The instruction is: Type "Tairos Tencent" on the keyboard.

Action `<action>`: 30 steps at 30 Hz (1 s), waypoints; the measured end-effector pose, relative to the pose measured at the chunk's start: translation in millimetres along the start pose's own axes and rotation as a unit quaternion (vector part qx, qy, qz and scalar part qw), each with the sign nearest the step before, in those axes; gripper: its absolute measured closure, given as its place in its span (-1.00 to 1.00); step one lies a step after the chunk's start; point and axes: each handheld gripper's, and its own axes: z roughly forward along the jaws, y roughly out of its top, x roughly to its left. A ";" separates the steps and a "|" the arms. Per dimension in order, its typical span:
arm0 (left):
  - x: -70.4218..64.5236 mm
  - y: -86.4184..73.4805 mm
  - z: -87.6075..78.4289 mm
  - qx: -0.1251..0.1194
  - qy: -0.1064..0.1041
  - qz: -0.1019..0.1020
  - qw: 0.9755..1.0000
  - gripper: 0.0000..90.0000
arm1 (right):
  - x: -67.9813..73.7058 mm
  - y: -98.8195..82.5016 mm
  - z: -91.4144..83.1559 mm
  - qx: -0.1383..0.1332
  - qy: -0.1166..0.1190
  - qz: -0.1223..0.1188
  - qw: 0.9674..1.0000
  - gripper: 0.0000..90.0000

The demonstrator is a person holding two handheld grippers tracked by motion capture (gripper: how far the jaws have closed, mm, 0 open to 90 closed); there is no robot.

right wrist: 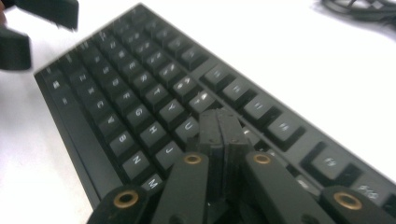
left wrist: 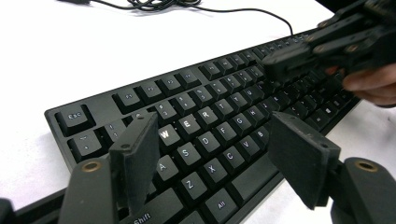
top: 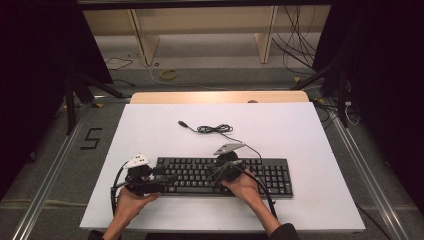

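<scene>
The worktop (top: 150, 125) was a white board, and the keyboard (top: 190, 175) lay flat near its front edge, a little right of centre, its cable (top: 215, 129) coiled loosely toward the back edge; the step in hand looked like key-pressing with the right gripper (right wrist: 222, 122), so the sound way to do it was to bring the pinched jaw tips straight down on one keycap, press lightly and lift clear, without dragging across neighbours or shoving the keyboard along the board. The right gripper was clenched on nothing, its jaws pressed together into a single blunt point over the keys around U and J; whether the tip actually touched a cap was hard to tell, the right gripper view being blurred. That hand (top: 245, 186) came in from the front edge, gripper angled forward and down over the middle keys. The left gripper (left wrist: 212, 156) was released, jaws spread wide and holding nothing, poised low over the keyboard's left end, above the letter rows from W to C; its hand (top: 129, 202) rested by the front-left part of the board.
</scene>
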 end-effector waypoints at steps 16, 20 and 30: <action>-3.4 7.7 7.9 0.011 0.006 0.004 1.000 -0.14 | -3.7 -1.6 -19.4 -0.041 0.028 0.015 0.999 0.12; -4.1 8.2 10.8 0.014 0.005 0.008 1.000 -0.11 | -3.6 -2.7 -21.8 -0.050 0.026 0.016 0.998 -0.05; -4.4 15.8 20.5 0.026 -0.012 0.022 0.999 0.30 | -3.6 -4.8 -27.2 -0.059 0.025 0.018 0.998 -0.23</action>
